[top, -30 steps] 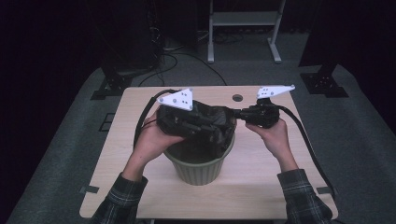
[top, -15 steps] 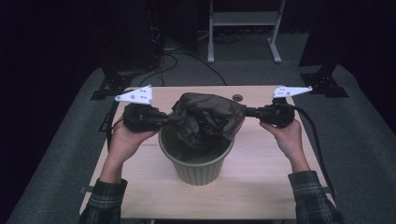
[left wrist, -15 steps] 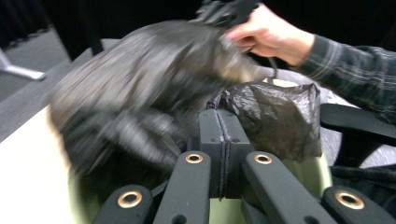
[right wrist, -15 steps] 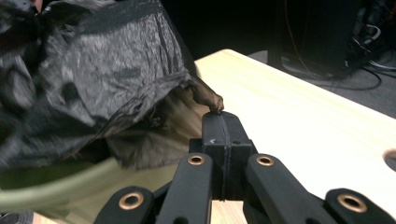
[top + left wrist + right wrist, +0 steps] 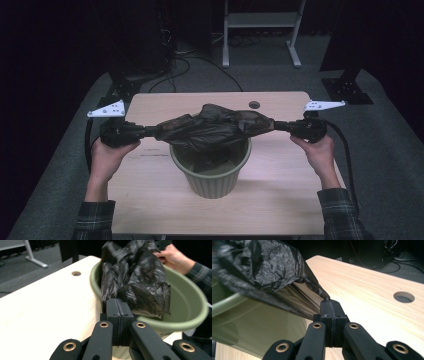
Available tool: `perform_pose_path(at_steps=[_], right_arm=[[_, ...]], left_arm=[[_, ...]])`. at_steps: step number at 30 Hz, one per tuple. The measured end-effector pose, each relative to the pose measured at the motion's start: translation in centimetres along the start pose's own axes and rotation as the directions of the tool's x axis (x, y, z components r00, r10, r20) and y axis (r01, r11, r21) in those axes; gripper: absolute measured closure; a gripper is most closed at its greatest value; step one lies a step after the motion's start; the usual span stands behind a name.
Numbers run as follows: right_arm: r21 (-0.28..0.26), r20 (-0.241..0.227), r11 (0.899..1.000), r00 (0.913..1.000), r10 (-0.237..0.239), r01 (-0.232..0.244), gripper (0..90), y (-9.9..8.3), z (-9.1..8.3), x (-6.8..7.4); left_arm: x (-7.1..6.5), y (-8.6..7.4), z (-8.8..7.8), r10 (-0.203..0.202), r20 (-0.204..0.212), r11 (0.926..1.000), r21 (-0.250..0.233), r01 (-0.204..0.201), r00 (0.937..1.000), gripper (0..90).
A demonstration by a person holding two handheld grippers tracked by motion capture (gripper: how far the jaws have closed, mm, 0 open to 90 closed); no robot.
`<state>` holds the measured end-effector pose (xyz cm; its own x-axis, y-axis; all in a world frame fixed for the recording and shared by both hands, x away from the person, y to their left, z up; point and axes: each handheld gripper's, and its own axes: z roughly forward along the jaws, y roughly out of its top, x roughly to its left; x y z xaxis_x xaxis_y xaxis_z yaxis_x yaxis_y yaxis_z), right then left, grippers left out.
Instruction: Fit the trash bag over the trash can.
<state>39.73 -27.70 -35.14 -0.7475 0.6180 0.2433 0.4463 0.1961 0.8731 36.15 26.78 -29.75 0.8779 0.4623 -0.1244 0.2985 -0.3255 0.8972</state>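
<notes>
A crumpled black plastic bag [image 5: 215, 127] is stretched out sideways over the mouth of a green bin [image 5: 210, 182] on the wooden table [image 5: 150, 200]. My left gripper [image 5: 152, 131] is shut on the bag's left end, and my right gripper [image 5: 277, 125] is shut on its right end. In the left gripper view the closed left gripper [image 5: 120, 303] pinches the bag [image 5: 135, 277] just over the bin's rim [image 5: 190, 302]. In the right gripper view the closed right gripper [image 5: 329, 305] clamps a taut corner of the bag [image 5: 267, 265] beside the bin [image 5: 249, 322].
The table has a round cable hole [image 5: 254, 105] near its far edge. Dark floor, cables and a white stand [image 5: 260, 20] lie behind the table. The person's other hand [image 5: 172, 256] is visible beyond the bin in the left gripper view.
Both hands have moved apart and slightly down, the left one farther. The bag, bunched over the bin before, is now pulled out into a long band across the bin's top.
</notes>
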Motion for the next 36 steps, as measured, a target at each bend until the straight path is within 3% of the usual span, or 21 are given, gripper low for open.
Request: perform_pose_path(at_steps=[3,6,8,15,19,22,23,24,28,29,30,33,34,36], right_arm=[[0.01,0.0,1.0,0.9999,0.012,-0.012,89.9,-0.6,0.2,-0.1],[0.003,-0.014,1.0,0.9999,0.005,-0.005,87.1,-0.7,0.1,0.0],[-0.03,-0.012,1.0,0.9999,-0.003,0.003,74.5,-0.5,-0.7,0.3],[-0.101,-0.009,0.994,0.9989,-0.046,0.045,60.7,0.4,-3.8,1.7],[-0.11,-0.013,0.991,0.9965,-0.083,0.081,57.5,1.0,-4.7,2.7],[-0.131,-0.057,0.981,0.9865,-0.153,0.145,54.4,2.2,-4.8,5.0],[-0.131,-0.057,0.981,0.9865,-0.153,0.145,54.4,2.2,-4.8,5.0],[-0.14,-0.086,0.974,0.9778,-0.191,0.178,52.6,2.8,-4.4,6.3],[-0.138,-0.151,0.96,0.9526,-0.264,0.244,51.8,3.8,-2.8,8.7],[-0.138,-0.151,0.96,0.9526,-0.264,0.244,51.8,3.8,-2.8,8.7],[-0.12,-0.17,0.956,0.943,-0.286,0.269,51.8,4.2,-1.7,9.6],[-0.103,-0.173,0.954,0.9391,-0.297,0.282,52.9,4.4,-0.8,10.0],[-0.085,-0.178,0.955,0.9383,-0.297,0.286,54.9,4.7,0.3,10.0],[-0.07,-0.182,0.955,0.9379,-0.295,0.287,63.9,4.7,1.2,9.9]], left_arm=[[0.5,-1.2,0.1,-0.03,0.003,0.9996,-0.002,0.03,0.9996,90.0],[0.4,-1.4,0.3,-0.024,0.001,0.9997,0.006,0.024,0.9997,89.9],[0.3,-1.4,0.3,-0.022,0.007,0.9997,0.008,0.022,0.9997,89.9],[0.2,-1.5,0.2,-0.022,0.011,0.9997,0.002,0.022,0.9997,88.9],[0.1,-1.6,0.4,-0.02,0.013,0.9998,0.005,0.02,0.9997,88.4],[0.0,-1.5,0.5,-0.019,0.015,0.9998,0.003,0.019,0.9997,88.4],[0.0,-1.5,0.5,-0.02,0.017,0.9998,0.002,0.02,0.9997,88.4],[0.0,-1.5,0.6,-0.019,0.017,0.9998,0.004,0.019,0.9997,88.4],[-0.1,-1.5,0.6,-0.018,0.019,0.9998,0.008,0.018,0.9997,87.7],[-0.1,-1.5,0.6,-0.018,0.019,0.9998,0.008,0.018,0.9997,87.0],[-0.2,-1.5,0.6,-0.016,0.018,0.9998,0.011,0.016,0.9997,86.3],[-0.2,-1.5,0.4,-0.015,0.015,0.9999,0.008,0.015,0.9998,84.1],[-0.3,-1.4,0.3,-0.013,0.014,0.9999,0.006,0.013,0.9998,82.2],[-0.4,-1.4,-0.1,-0.011,0.012,0.9999,0.0,0.011,0.9999,79.4]])
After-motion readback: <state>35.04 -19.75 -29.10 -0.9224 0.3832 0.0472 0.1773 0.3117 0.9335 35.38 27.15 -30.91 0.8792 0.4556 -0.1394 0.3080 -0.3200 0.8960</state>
